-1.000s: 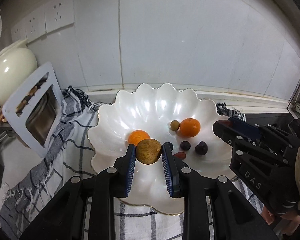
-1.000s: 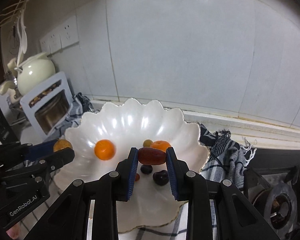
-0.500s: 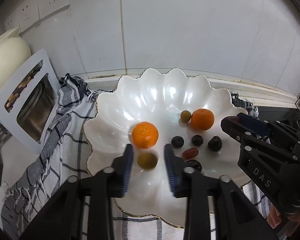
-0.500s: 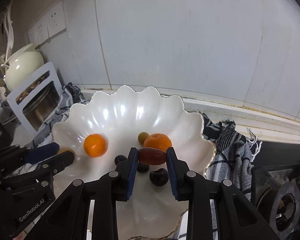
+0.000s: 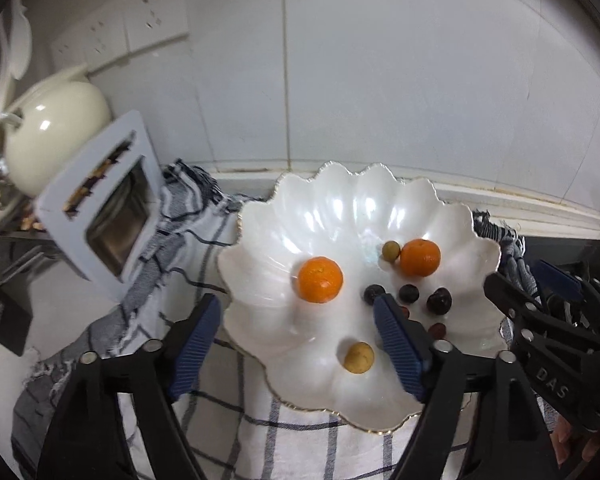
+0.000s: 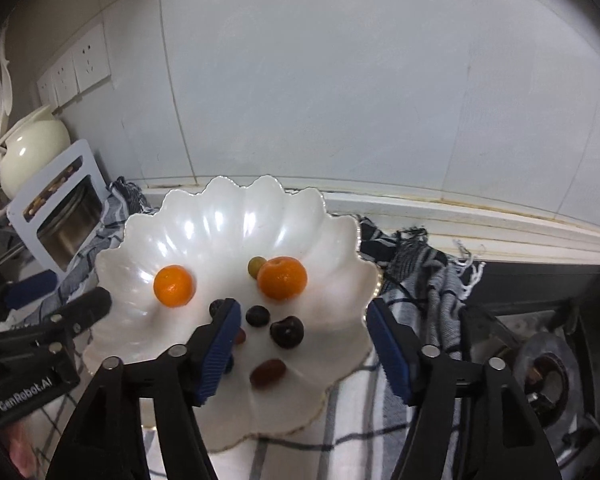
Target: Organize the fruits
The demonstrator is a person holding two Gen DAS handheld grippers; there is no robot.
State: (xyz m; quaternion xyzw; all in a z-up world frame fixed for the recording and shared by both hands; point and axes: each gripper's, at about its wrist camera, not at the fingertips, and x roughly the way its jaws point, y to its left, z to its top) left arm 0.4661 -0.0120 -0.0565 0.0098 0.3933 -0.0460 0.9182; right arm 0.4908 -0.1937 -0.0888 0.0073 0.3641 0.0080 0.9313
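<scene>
On the bench, against a wall of pale tiles, we see a white scalloped bowl [image 5: 260,240] with a thin gold rim sitting on a checked cloth [image 5: 204,416] in white, grey and black. Both of our tongs hang over its near edge. The left tongs [image 5: 298,344] are spread wide and hold nothing; a small yellow-brown fruit [image 5: 358,357] lies in the bowl between their blue pads, nearer the right one and apart from both. The right tongs [image 6: 302,344] are just as wide apart and bare, with a reddish oval fruit [image 6: 268,373] lying in the bowl between them.

Farther in sit two oranges [image 6: 174,285], well apart; the right-hand one touches a small green fruit [image 6: 256,266]. A few dark round fruits [image 6: 287,331] lie near the middle.

To the left of the bowl stands a white frame with a steel pot [image 5: 112,216] inside it, and behind that a cream teapot [image 5: 52,132]. Sockets [image 5: 156,12] are set in the wall above. To the right, in the right wrist view, a gas burner [image 6: 548,376] sits beyond the cloth's fringed end.
</scene>
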